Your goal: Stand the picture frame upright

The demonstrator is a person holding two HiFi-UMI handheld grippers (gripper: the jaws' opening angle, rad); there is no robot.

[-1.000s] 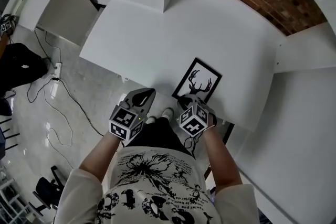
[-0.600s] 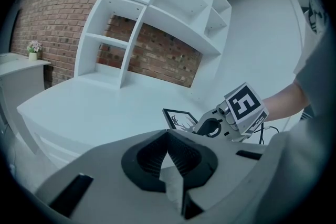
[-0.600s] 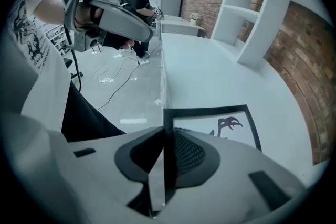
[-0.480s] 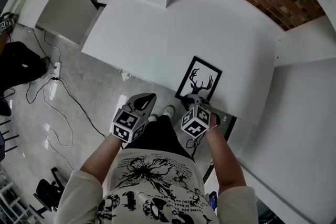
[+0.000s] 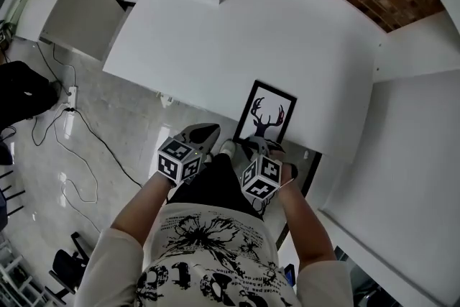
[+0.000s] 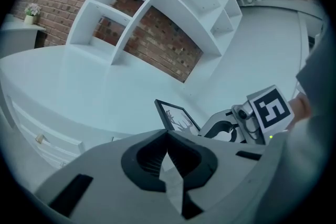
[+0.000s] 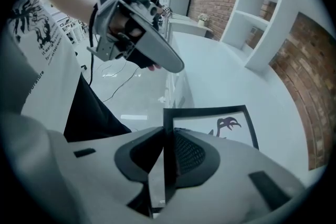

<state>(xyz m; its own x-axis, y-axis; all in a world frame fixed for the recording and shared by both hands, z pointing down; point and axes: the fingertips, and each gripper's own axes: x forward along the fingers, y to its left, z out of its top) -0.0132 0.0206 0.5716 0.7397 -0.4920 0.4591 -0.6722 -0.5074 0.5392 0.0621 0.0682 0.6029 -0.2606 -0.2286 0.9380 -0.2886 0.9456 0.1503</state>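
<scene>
Picture frame (image 5: 265,115), one only, is a thin black rectangle around a white sheet printed with a black antlered deer head. It lies on the smooth white desk (image 5: 287,32), close to the front edge. At the left, the left gripper (image 5: 203,131), matte grey plastic with dark ribbed pads, hangs just off the desk's front edge, its jaws drawn together with nothing between them. To its right, the right gripper (image 5: 253,145) has its jaws closed on the frame's near edge, the black rim pinched between the pads. Two grippers in all.
</scene>
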